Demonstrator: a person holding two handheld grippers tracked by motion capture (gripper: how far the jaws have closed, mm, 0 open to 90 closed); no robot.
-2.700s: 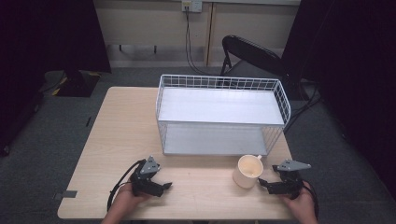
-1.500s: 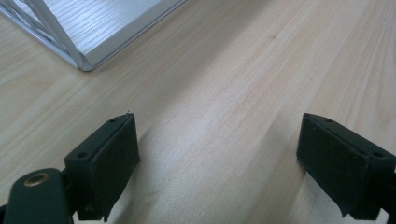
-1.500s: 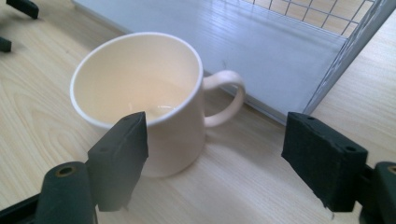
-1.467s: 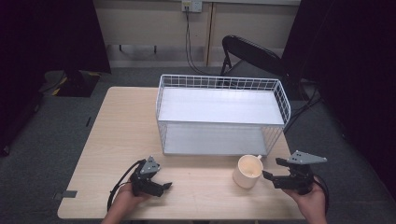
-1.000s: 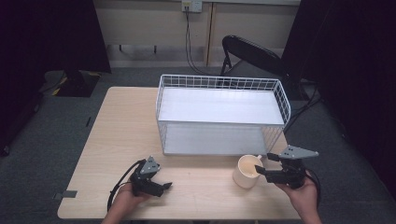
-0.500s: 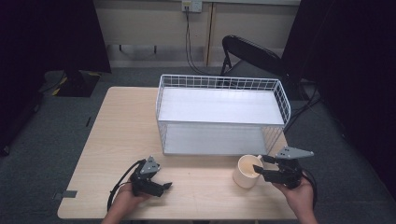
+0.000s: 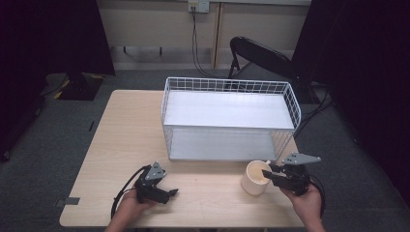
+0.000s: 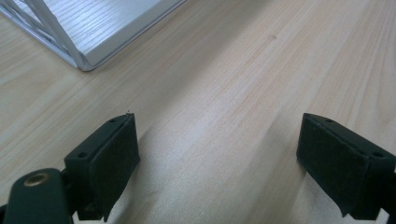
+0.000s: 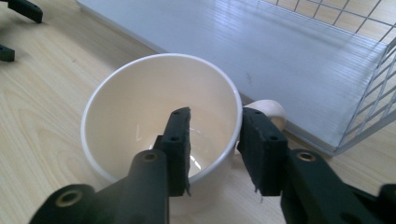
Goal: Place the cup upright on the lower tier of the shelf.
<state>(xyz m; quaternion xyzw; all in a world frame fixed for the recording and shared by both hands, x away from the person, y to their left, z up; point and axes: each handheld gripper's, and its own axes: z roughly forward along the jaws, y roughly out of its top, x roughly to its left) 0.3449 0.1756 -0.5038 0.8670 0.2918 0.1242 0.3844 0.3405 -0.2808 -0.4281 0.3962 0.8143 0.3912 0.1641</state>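
Mug, cream, upright on wooden table, just in front of the near right corner of the white wire basket; its handle points toward the basket. Right gripper straddles the mug wall beside the handle: one jaw inside, one outside, closed to about the wall's thickness; firm grip or not, cannot tell. Left gripper low over bare table at front left, well apart from the mug, jaws spread wide, nothing between them
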